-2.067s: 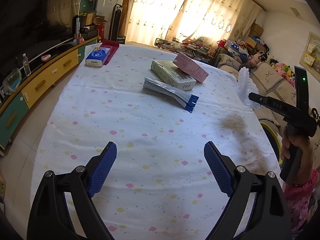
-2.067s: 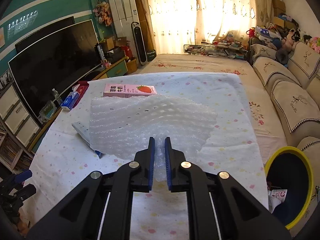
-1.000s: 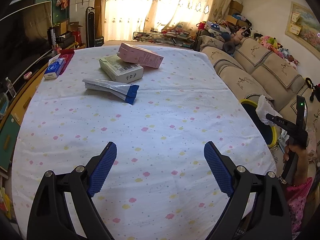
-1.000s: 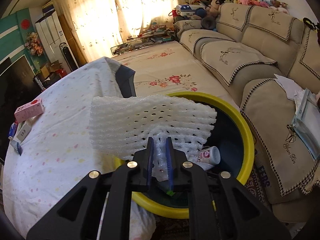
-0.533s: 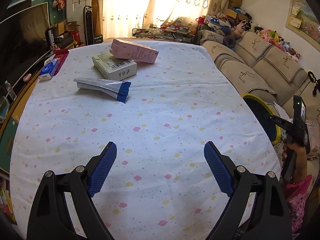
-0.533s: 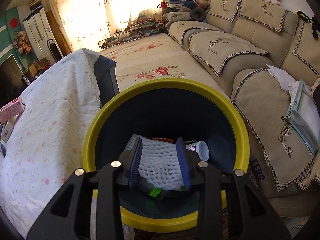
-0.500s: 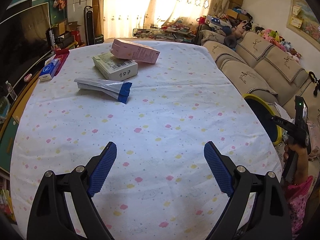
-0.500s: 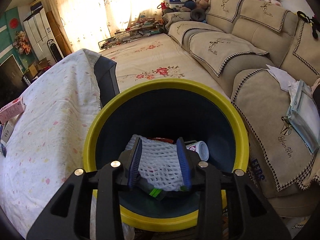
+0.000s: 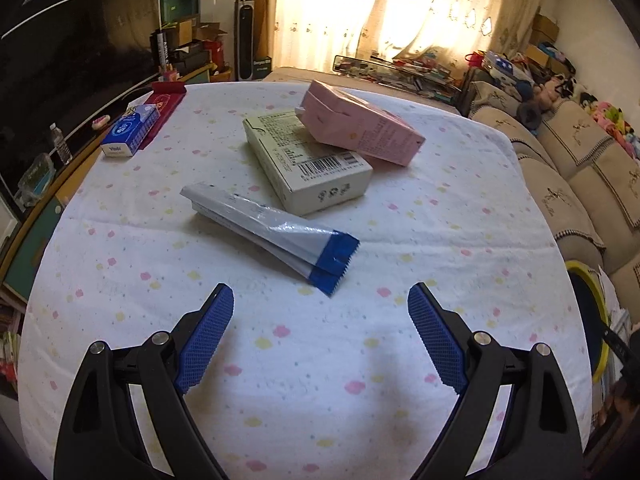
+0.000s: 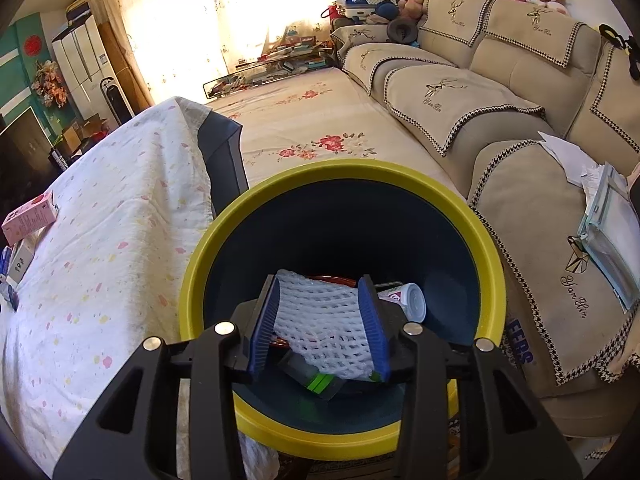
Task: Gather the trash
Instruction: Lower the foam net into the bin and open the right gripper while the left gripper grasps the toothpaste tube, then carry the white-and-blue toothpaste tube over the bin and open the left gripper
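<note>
Spotted white tablecloth (image 9: 460, 240) fills the frame; a silver, blue-ended foil wrapper (image 9: 272, 232) lies diagonally, upper left to lower centre, just ahead of the left gripper (image 9: 320, 336), spread wide and empty. The right gripper (image 10: 320, 320), jaws just opened, hangs over the yellow-rimmed bin (image 10: 490, 264), white foam net (image 10: 324, 320) loose between them.

Right tool (image 10: 320, 322) just opening; foam net (image 10: 326, 320) apparently loose in bin (image 10: 224, 240).

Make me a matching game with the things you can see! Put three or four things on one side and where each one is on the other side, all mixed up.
Things:
1. white foam net
2. pink carton
3. silver and blue wrapper
4. blue tissue pack

Places:
A. leaning on the pale green box
B. inside the yellow-rimmed bin
C. by the table's far left edge
D. flat on the tablecloth, nearest the open left gripper

Pairs: 1-B, 2-A, 3-D, 4-C
</note>
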Motion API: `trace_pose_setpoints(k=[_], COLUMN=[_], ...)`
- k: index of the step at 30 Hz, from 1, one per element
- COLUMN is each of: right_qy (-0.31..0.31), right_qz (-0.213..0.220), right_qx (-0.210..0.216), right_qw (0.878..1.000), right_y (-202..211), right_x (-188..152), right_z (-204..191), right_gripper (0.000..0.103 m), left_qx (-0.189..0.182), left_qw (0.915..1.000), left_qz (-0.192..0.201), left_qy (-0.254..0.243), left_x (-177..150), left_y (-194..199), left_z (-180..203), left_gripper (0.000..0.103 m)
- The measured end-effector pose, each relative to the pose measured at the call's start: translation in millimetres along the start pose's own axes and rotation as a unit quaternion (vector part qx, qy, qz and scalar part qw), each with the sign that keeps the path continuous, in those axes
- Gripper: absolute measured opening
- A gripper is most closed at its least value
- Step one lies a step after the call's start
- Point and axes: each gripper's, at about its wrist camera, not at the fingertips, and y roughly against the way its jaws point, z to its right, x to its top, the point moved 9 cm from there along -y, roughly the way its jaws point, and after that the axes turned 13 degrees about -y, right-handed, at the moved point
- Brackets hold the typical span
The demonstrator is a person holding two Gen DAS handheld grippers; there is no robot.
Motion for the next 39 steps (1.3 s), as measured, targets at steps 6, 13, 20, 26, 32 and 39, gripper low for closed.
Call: trace_pose_setpoints(k=[6, 13, 20, 26, 32, 39], right_qy=[0.002, 0.005, 0.004, 0.007, 0.015, 0.019], right_qz=[-0.007, -0.015, -0.021, -0.026, -0.027, -0.026], right_qx=[0.004, 0.008, 0.008, 0.012, 0.016, 0.019], right_qw=[1.000, 1.000, 1.000, 1.000, 0.999, 0.999], right_y=[-9, -17, -22, -24, -21, -16], right_x=[0, -3, -6, -9, -11, -12], right_z=[-6, -10, -9, -14, -23, -28], right_gripper=[0.039, 0.039, 0.039, 0.039, 0.039, 0.039], left_qx=[0.015, 0.042, 0.050, 0.047, 0.050, 0.049], left_qw=[0.9984, 0.9956, 0.9938, 0.9941, 0.9947, 0.9959], left_qz=[-0.024, -0.038, -0.045, -0.055, -0.066, -0.060], left_qy=[0.049, 0.075, 0.088, 0.081, 0.062, 0.046], left_x=[14, 29, 25, 14, 11, 10], left_y=[-29, -50, -53, -49, -50, -48], left_z=[-16, -33, -63, -88, -97, -102], left_gripper=[0.088, 0.088, 0.084, 0.080, 0.072, 0.031])
